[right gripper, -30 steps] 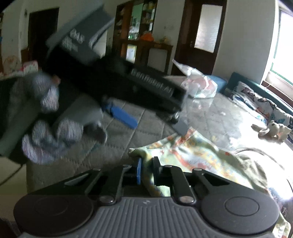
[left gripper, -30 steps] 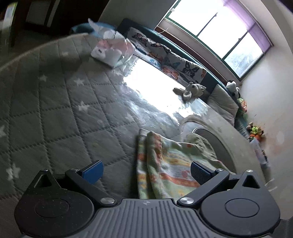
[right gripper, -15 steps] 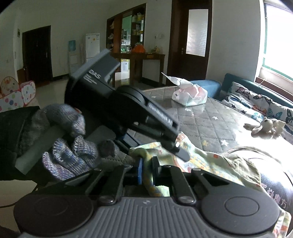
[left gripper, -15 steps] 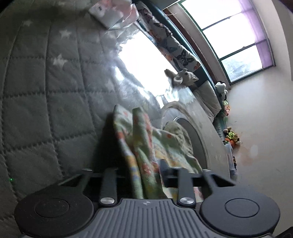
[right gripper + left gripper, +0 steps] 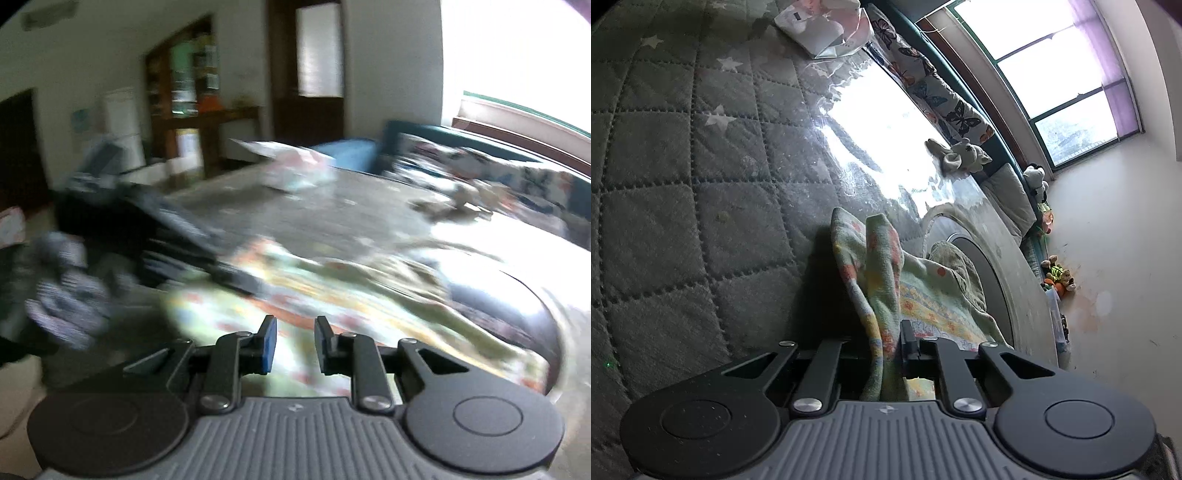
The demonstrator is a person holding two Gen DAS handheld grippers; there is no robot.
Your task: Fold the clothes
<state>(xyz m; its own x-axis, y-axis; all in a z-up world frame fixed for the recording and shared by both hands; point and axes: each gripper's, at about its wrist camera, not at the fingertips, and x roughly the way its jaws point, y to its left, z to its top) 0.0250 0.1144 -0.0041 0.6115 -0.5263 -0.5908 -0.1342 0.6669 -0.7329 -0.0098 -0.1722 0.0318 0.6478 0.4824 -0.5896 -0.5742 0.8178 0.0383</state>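
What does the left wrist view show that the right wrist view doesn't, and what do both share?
Only the left wrist view: the left gripper closing on a bunched edge of the patterned cloth, and soft toys along the wall.
Only the right wrist view: the right gripper opening, nothing between its pads, a gloved hand, and a doorway.
Both: the cloth, quilted bed, plastic bag, butterfly cushions.

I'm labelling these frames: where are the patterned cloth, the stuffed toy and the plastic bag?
patterned cloth (image 5: 882,266), left wrist view, raised fold ahead of the fingers.
stuffed toy (image 5: 960,157), left wrist view, its pale body.
plastic bag (image 5: 827,27), left wrist view, white contents.
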